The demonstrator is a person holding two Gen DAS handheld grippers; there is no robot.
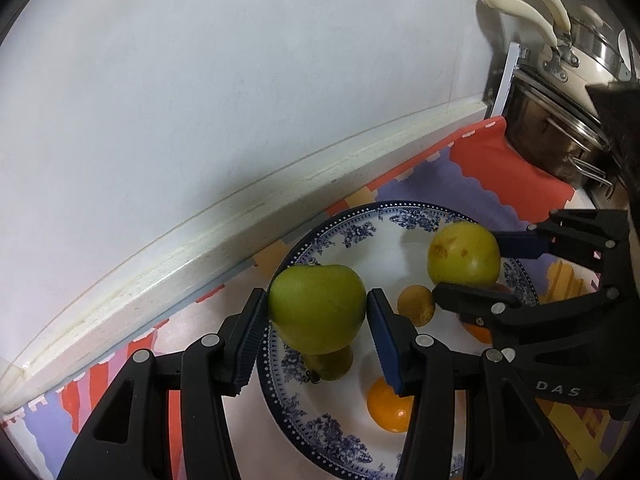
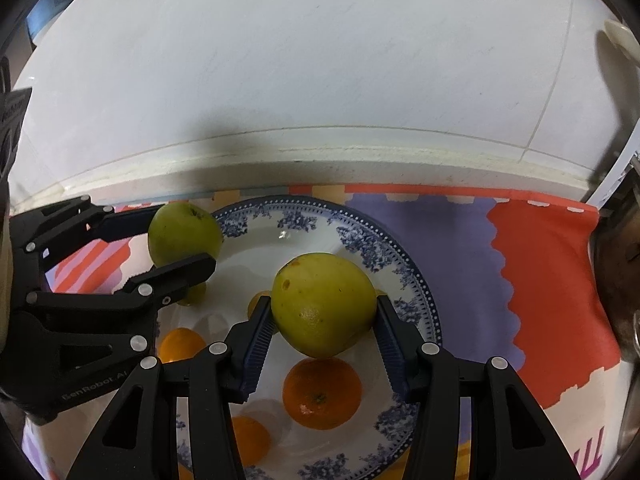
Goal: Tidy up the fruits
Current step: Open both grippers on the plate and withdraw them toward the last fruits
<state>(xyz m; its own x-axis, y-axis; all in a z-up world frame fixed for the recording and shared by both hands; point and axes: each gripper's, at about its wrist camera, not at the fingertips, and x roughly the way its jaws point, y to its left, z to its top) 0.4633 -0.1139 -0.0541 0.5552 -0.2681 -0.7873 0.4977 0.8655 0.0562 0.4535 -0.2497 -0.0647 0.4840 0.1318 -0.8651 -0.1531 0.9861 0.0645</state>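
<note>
The left gripper (image 1: pixel 317 312) is clamped on a green apple (image 1: pixel 318 306), its ribbed pads pressing the fruit from both sides, and holds it above the near-left rim of a blue-and-white plate (image 1: pixel 320 426). In the right wrist view the same gripper (image 2: pixel 182 236) comes in from nine o'clock with that apple (image 2: pixel 182 232) over the plate's ten o'clock edge.

The right gripper (image 2: pixel 323 322) grips a yellow-green apple (image 2: pixel 323 304) in the same way, a pad tight against each side, above the middle of the plate (image 2: pixel 416 276). From the left wrist view this gripper (image 1: pixel 466 258) reaches in from three o'clock and its apple (image 1: pixel 463 254) hangs over the far right part of the plate.

On the plate below lie several oranges: one (image 2: pixel 321 394) straight under the right gripper's apple, another (image 2: pixel 180 344) toward eight o'clock, and a third (image 2: pixel 250 438) near the six o'clock rim, partly hidden by a finger. A small brownish-yellow fruit (image 1: pixel 416 305) lies near the plate's middle between the two held apples, and a small green fruit (image 1: pixel 332 364) sits under the left gripper's apple.

The plate rests on a colourful mat (image 2: pixel 540 272) of red, purple and yellow patches, against a pale tiled wall (image 2: pixel 320 60). Steel pots (image 1: pixel 560 120) with cream handles stand at two o'clock in the left wrist view
</note>
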